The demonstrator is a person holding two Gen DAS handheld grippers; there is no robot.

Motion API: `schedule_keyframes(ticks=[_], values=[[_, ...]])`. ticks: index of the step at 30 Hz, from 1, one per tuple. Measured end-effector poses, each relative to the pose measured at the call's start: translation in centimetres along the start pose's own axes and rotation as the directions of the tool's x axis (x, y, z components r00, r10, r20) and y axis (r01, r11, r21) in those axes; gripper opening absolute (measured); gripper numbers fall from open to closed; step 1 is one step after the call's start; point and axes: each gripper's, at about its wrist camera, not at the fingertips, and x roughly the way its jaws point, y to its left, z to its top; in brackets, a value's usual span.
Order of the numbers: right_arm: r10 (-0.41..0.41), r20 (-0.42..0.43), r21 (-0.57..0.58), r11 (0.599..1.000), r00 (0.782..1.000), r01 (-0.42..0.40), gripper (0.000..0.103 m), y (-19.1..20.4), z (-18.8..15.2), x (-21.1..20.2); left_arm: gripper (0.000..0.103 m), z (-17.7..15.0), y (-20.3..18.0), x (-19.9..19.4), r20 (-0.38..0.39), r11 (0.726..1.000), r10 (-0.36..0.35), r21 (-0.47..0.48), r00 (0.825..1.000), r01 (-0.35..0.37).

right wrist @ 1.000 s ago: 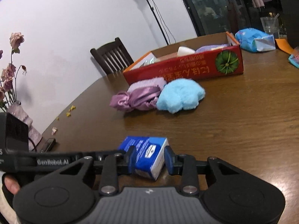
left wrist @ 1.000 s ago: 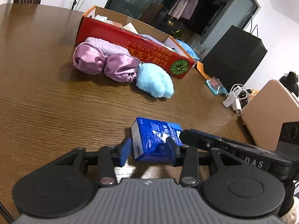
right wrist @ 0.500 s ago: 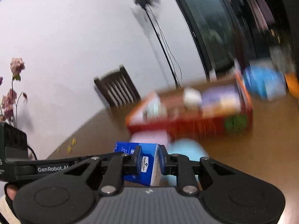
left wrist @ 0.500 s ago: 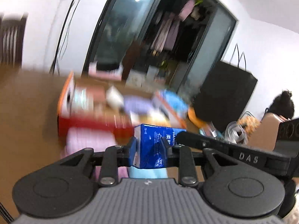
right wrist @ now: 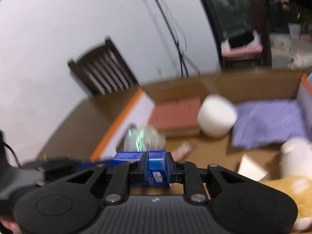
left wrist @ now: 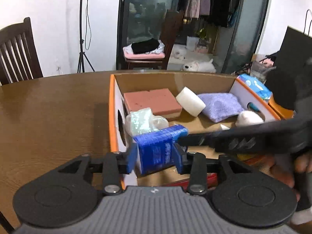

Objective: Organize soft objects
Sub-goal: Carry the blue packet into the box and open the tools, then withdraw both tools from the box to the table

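Both grippers hold a blue tissue pack (left wrist: 156, 152) in the air over the near left corner of an open cardboard box (left wrist: 112, 107). My left gripper (left wrist: 155, 160) has the pack between its blue pads. Its jaws are opening, and a thin gap shows at the left pad. One of the right gripper's fingers (left wrist: 224, 136) reaches in from the right. In the blurred right wrist view, my right gripper (right wrist: 157, 167) is shut on the pack's (right wrist: 156, 167) end. The box (right wrist: 124, 115) contains a pink sponge (left wrist: 154, 103), a white foam roll (left wrist: 190, 101), a lavender cloth (left wrist: 220, 105) and a clear plastic bag (left wrist: 142, 120).
The box sits on a brown wooden table (left wrist: 48, 117). A dark chair (left wrist: 17, 52) and a light stand (left wrist: 82, 39) are behind the table on the left. A blue wipes pack (left wrist: 257, 86) lies past the box's right end. A person's hand (left wrist: 282, 169) holds the right gripper.
Both grippers lifted the pack off the table and carried it over the box. The purple and blue soft items dropped out of view. The right jaws closed tighter; the left squeezed, then widened.
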Motion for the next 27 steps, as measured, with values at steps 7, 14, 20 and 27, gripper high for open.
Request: schedule_keyframes(ticks=[7, 14, 20, 27], values=[[0.041, -0.037, -0.007, 0.999, 0.998, -0.041, 0.023, 0.8, -0.1, -0.8, 0.052, 1.2, 0.3, -3.3, 0.079, 0.999, 0.042, -0.010, 0.996, -0.041], [-0.046, 0.102, -0.081, 0.995, 0.994, 0.054, 0.031, 1.7, 0.3, -10.6, 0.061, 2.1, -2.0, -9.2, 0.153, 0.997, 0.068, 0.012, 0.986, -0.071], [-0.113, 0.242, -0.150, 0.977, 0.964, 0.152, 0.045, 3.3, -1.1, -20.6, 0.068, 1.4, -4.3, -15.2, 0.231, 0.997, 0.069, 0.029, 0.970, -0.078], [-0.122, 0.363, -0.198, 0.959, 0.924, 0.204, 0.054, 4.8, -6.0, -28.0, 0.073, -3.6, -7.1, -20.7, 0.324, 0.996, 0.078, 0.025, 0.943, -0.091]])
